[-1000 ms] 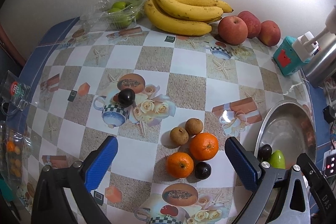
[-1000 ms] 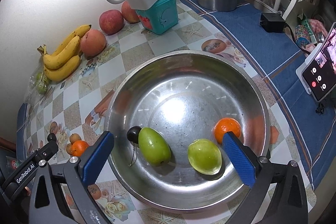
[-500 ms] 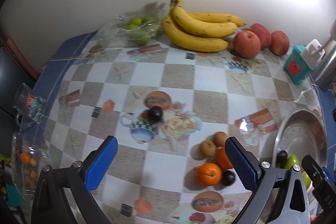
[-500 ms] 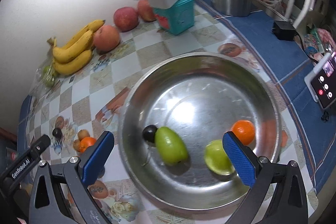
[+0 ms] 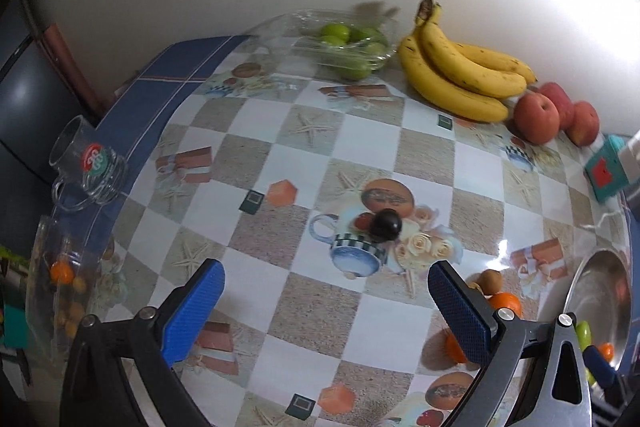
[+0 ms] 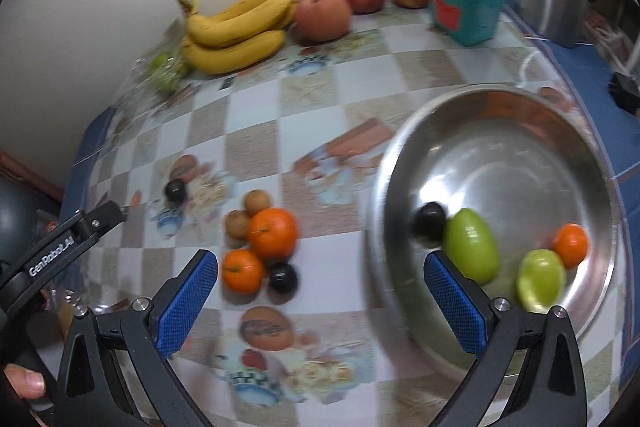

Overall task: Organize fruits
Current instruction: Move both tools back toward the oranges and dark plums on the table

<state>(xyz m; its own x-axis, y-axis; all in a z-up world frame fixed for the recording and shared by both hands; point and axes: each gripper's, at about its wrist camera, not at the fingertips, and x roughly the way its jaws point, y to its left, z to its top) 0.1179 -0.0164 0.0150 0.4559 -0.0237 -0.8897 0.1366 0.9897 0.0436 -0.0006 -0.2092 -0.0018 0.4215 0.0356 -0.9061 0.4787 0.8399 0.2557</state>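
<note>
Fruits are split between places: two oranges (image 6: 260, 251), two small brown fruits (image 6: 248, 213) and a dark plum (image 6: 283, 278) cluster on the tabletop (image 5: 360, 131), while the steel bowl (image 6: 520, 131) beside them holds four more. Another plum (image 5: 385, 224) sits apart. Left hand-held gripper (image 5: 325, 301) and right hand-held gripper (image 6: 320, 295) both hover spread wide, empty.

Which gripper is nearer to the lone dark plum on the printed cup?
Left. The left gripper faces the plum directly; the right gripper is off toward the bowl.

Both hand-held grippers (image 5: 324, 301) (image 6: 320, 297) wide open, empty
</note>
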